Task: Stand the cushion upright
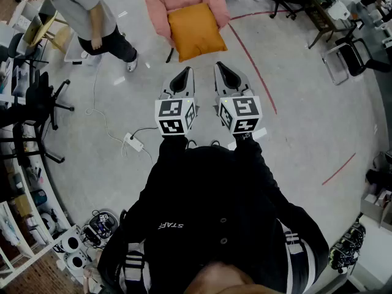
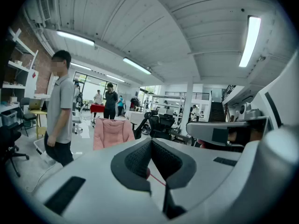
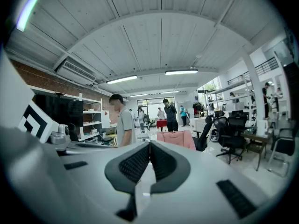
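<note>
The jaws of the left gripper point(image 2: 151, 158) are pressed together, the dark ribbed pads meeting along one line with nothing between them. The jaws of the right gripper point(image 3: 149, 155) are closed the same way and also hold nothing. In the head view the two grippers sit side by side at the same height and point forward, each only slightly below level. Each one's marker cube faces up, just ahead of the wearer's black sleeves point(image 1: 184, 182).

Beyond the jaw tips, apart from both grippers, stands a pink chair point(image 1: 160, 2). The orange cushion point(image 1: 196, 30) lies on its seat with its broad face turned up and its near edge at the front of the seat. Neither gripper touches it. In both gripper views only the chair's pink back shows above the grey gripper bodies, and the cushion is hidden behind them.

The grey floor point(image 1: 306, 121) carries a red tape line point(image 1: 256, 69) running past the right side of the chair. To the left of the left gripper a white power strip point(image 1: 133, 142) lies with its cable trailing off. A person in a grey shirt point(image 1: 82, 8) stands to the left of the chair. Black office chairs point(image 1: 38, 103) and shelves line the left edge of the room. More people stand farther back in the gripper views.
</note>
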